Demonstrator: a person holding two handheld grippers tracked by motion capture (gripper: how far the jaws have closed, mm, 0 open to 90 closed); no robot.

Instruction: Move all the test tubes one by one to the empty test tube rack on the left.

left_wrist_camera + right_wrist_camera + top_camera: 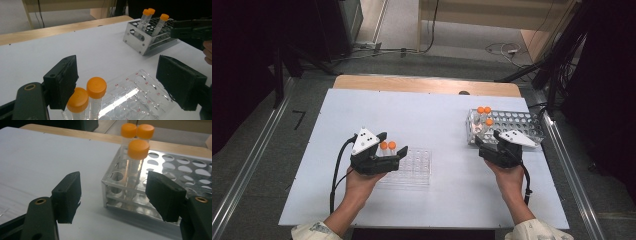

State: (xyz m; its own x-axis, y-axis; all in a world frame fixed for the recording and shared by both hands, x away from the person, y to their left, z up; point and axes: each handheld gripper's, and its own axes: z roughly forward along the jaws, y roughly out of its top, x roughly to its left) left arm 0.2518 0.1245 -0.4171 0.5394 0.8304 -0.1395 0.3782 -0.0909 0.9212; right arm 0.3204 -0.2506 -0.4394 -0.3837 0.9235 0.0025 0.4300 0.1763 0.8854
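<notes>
Two orange-capped tubes [387, 146] are seen standing in the clear well plate [412, 167], just beside the left gripper [384, 150], whose jaws are held apart around nothing. In the left gripper view, red well labels are made out. The right gripper [486, 139] is held open near the metal rack [512, 120], where three capped tubes [136, 147] stand.

Two tubes [387, 146] stand in the well plate [412, 167] at its left end, left of centre on the table [422, 110]. Three tubes [484, 114] stand in the rack [512, 122] at the table's right, farther back.
</notes>
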